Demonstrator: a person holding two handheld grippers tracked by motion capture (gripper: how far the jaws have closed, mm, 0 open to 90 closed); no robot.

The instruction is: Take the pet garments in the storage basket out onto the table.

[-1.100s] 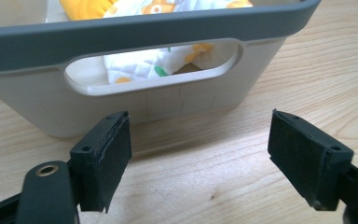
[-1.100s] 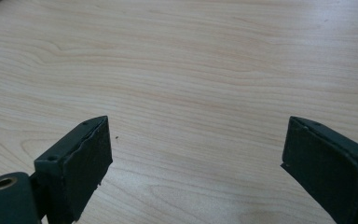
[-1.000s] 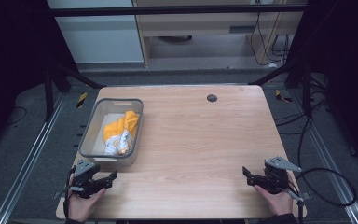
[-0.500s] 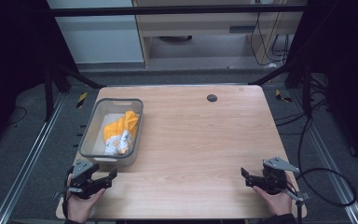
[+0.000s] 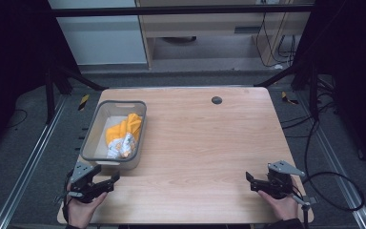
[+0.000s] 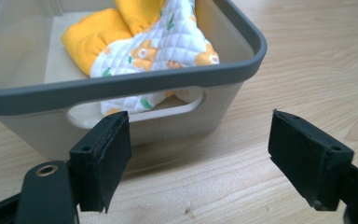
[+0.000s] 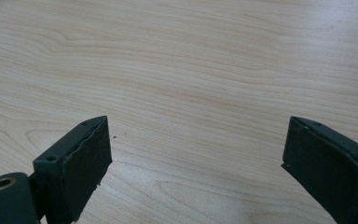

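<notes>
— Grey plastic bin [image 5: 89,143], one item: where does it sit?

— On the left part of the wooden table [image 5: 205,143], its long side running away from me. One handle slot faces my left gripper [image 5: 108,181], as the left gripper view shows.

— Contents?

— One quilted cloth [image 5: 122,136], orange and white with a small printed pattern, bunched up inside the bin. It lies toward the near end, and part of it shows through the handle slot.

— Left gripper, condition?

— Held in my left hand [image 5: 82,206] at the near left corner of the table, jaws spread wide, nothing between them. It points at the bin's near wall, close to it but not touching.

— Right gripper [image 5: 250,180]?

— Held in my right hand [image 5: 281,206] at the near right corner, well apart from the bin. Jaws wide, nothing between them, bare wood beneath.

— Other entries?

— One dark round hole [image 5: 216,100] in the table's far edge.
</notes>
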